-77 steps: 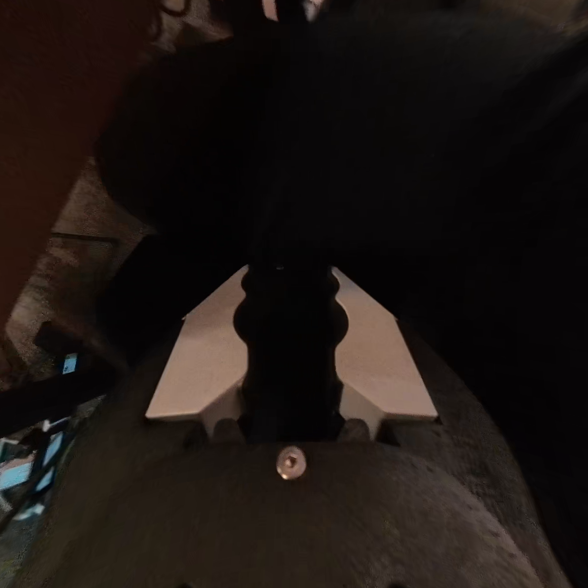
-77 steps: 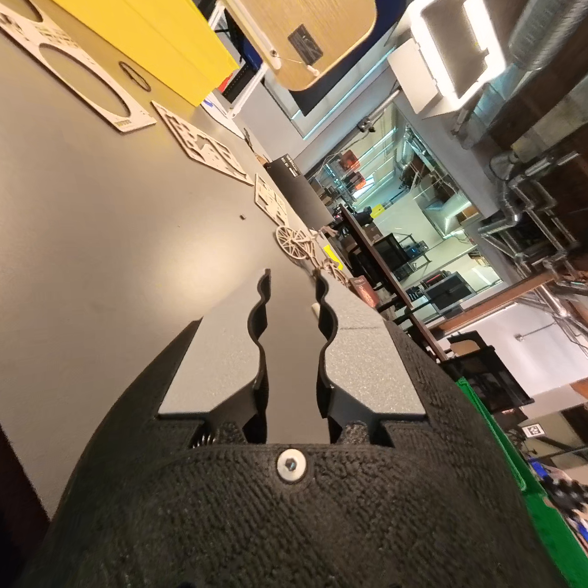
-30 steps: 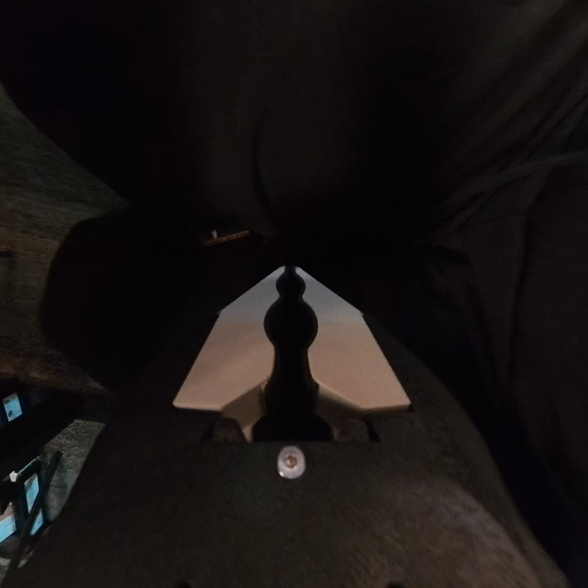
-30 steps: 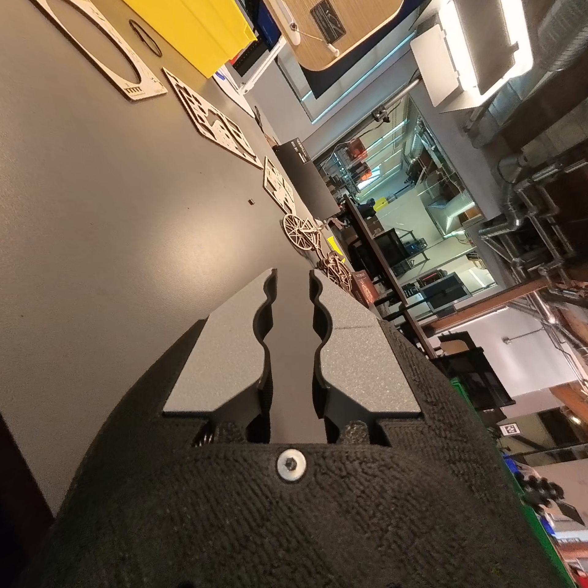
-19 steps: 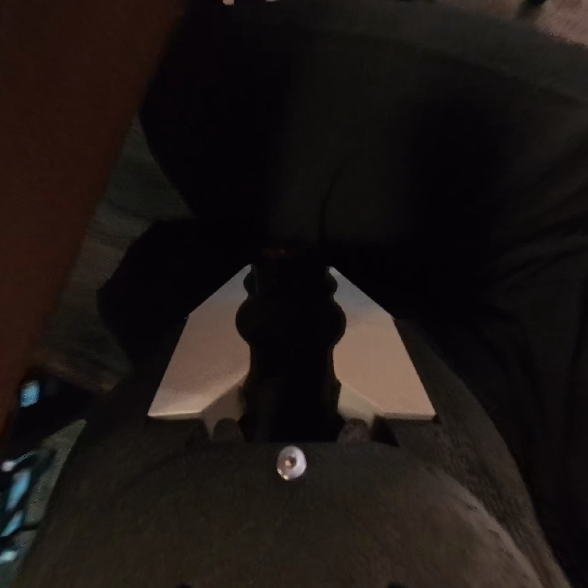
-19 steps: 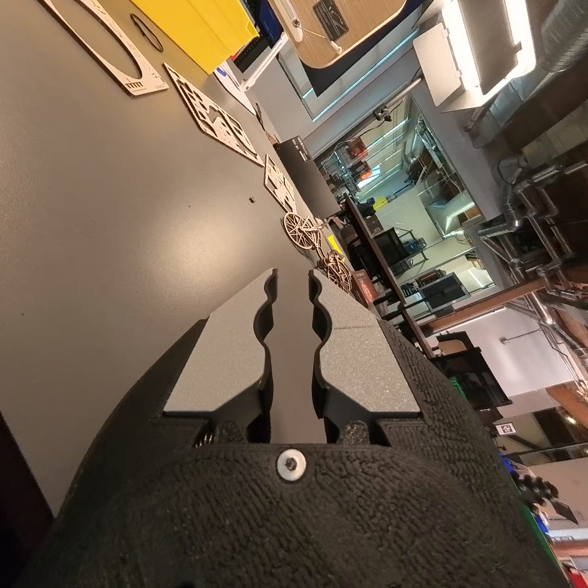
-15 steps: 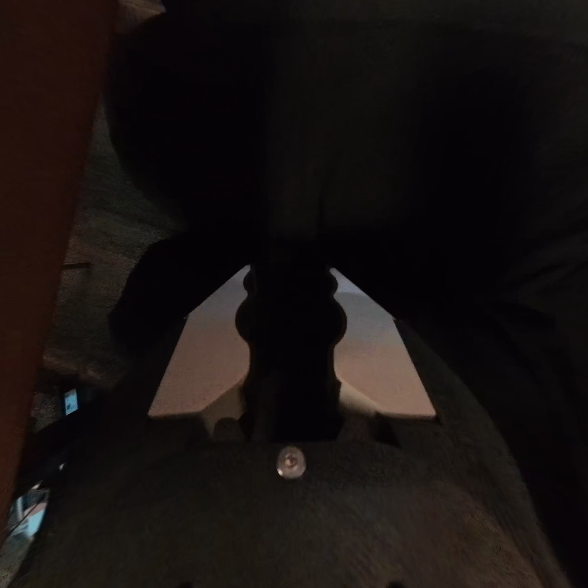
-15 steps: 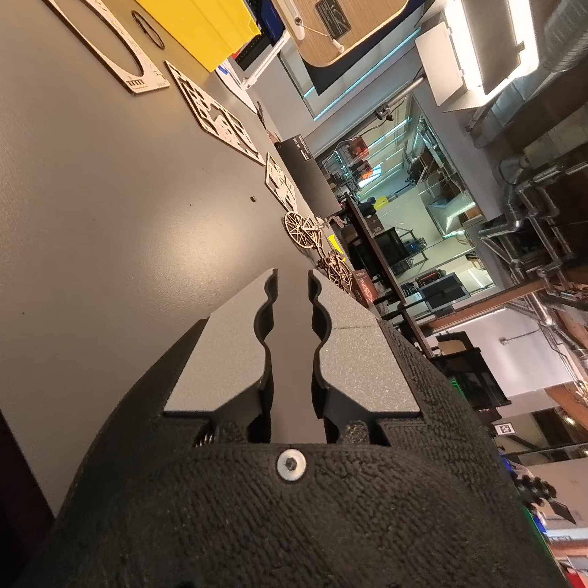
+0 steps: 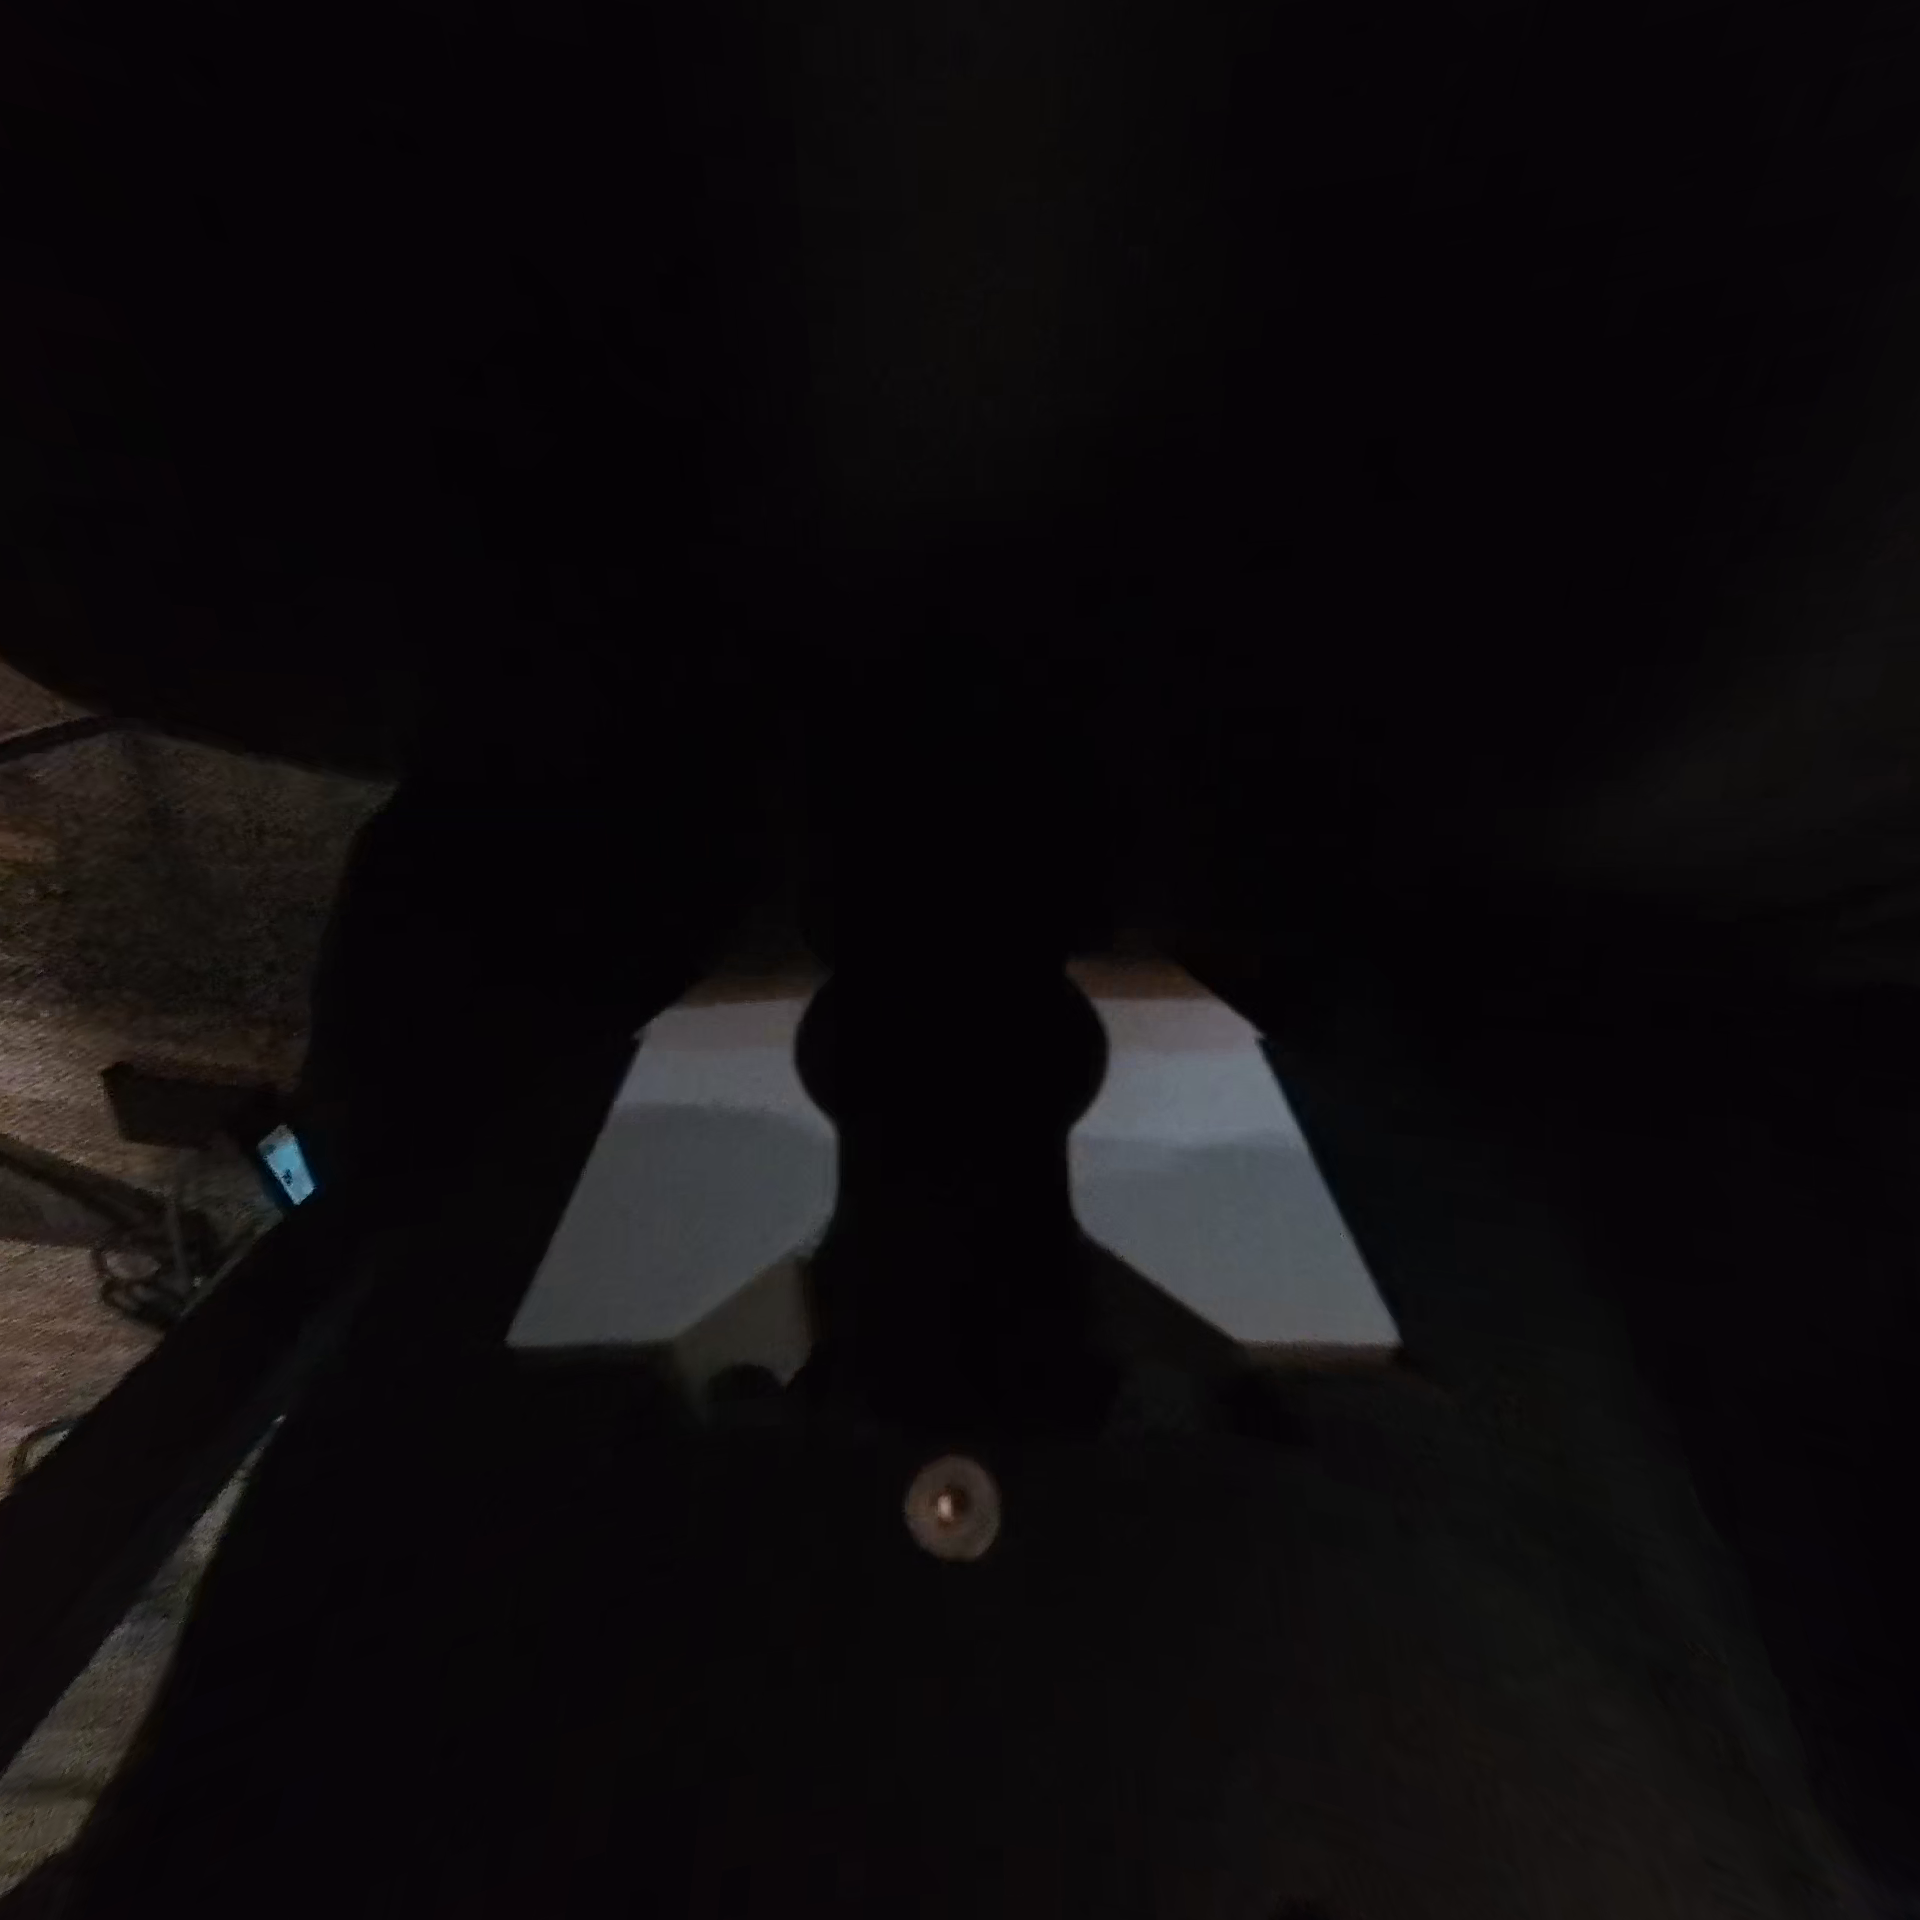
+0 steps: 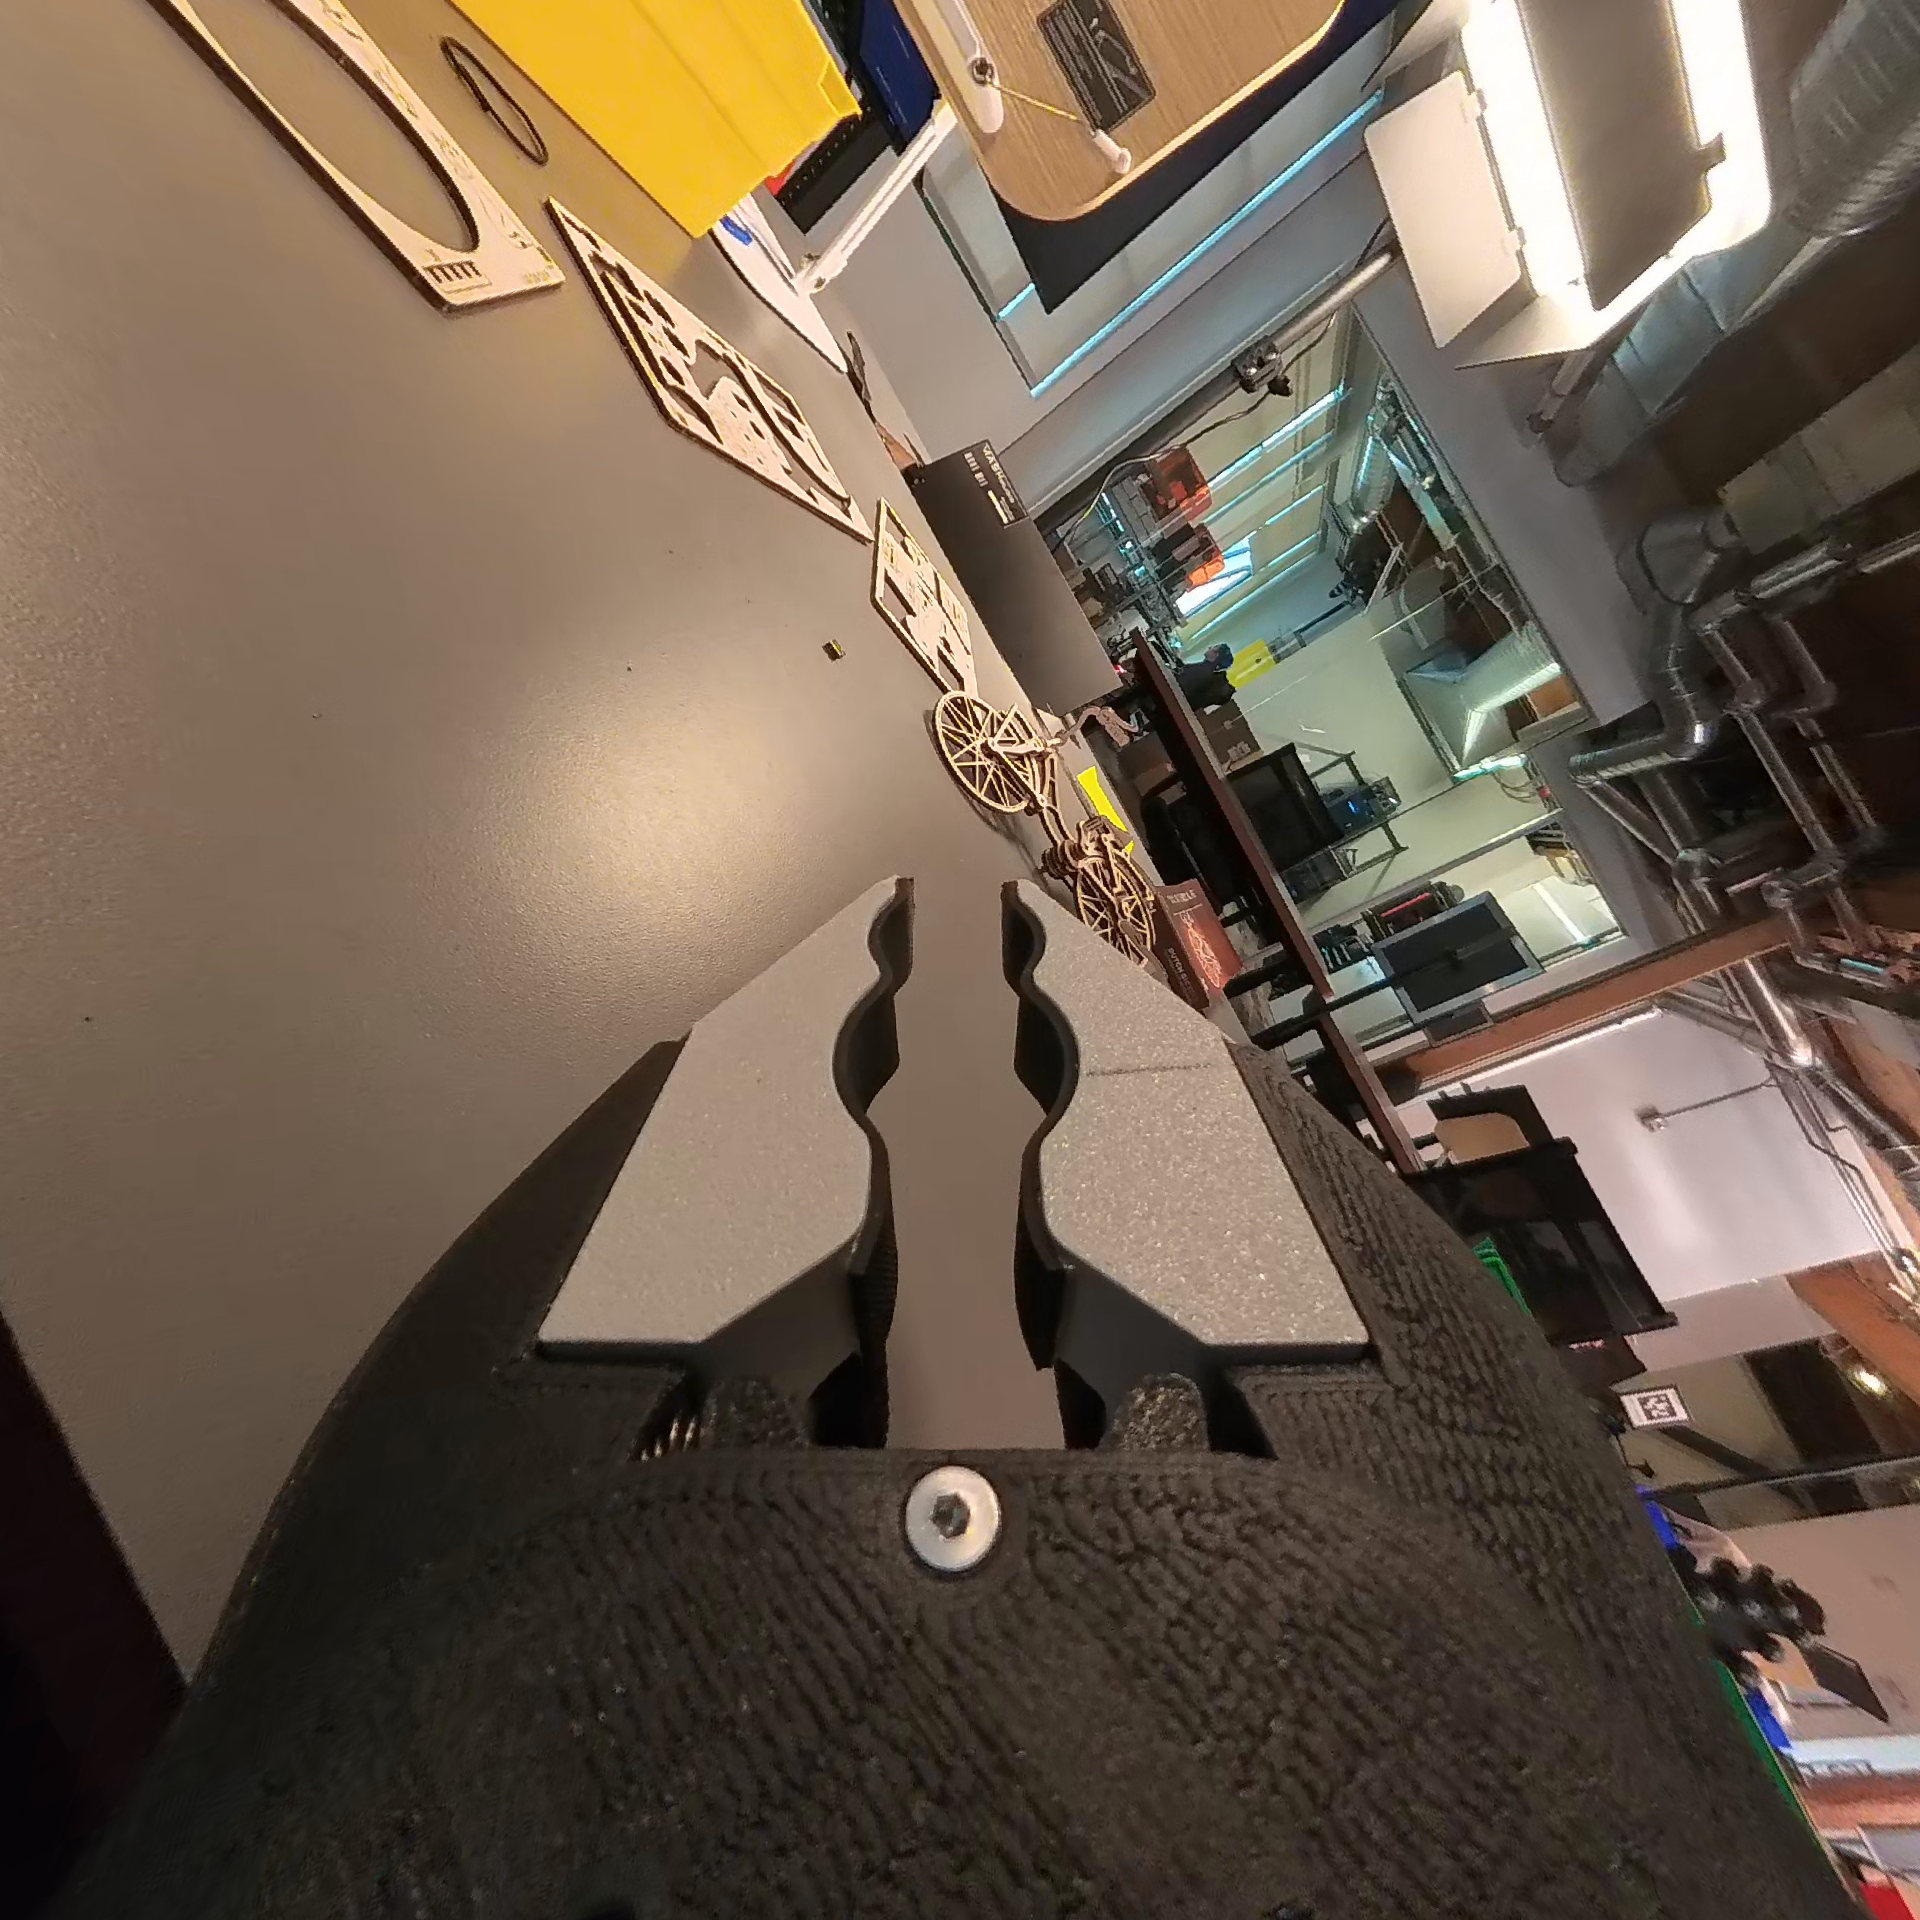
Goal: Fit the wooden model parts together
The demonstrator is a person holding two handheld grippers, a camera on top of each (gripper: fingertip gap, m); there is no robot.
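Observation:
The right wrist view is rolled on its side, with the grey table [image 10: 395,727] at the left. My right gripper [image 10: 956,888] lies low over it, open and empty. Beyond its tips stands a wooden spoked-wheel model [image 10: 997,764] with a second wheel assembly [image 10: 1112,883] close by. Flat wooden part sheets [image 10: 717,384] [image 10: 920,608] lie farther along the table. My left gripper [image 9: 948,977] is open and empty in a very dark view, pointing into black fabric. No wooden part shows in the left wrist view.
A large wooden sheet with a round cut-out [image 10: 416,197] and a yellow box [image 10: 665,94] lie at the table's far end. A small dark box [image 10: 1184,940] stands by the table edge. Carpeted floor [image 9: 125,935] shows at the left of the left wrist view. The gap from one gripper's tips to the other's is roughly 30 cm.
My left gripper went from open to shut about a second ago and then opened again; its view swung about and is now darker. My right gripper narrowed slightly early on, then held still.

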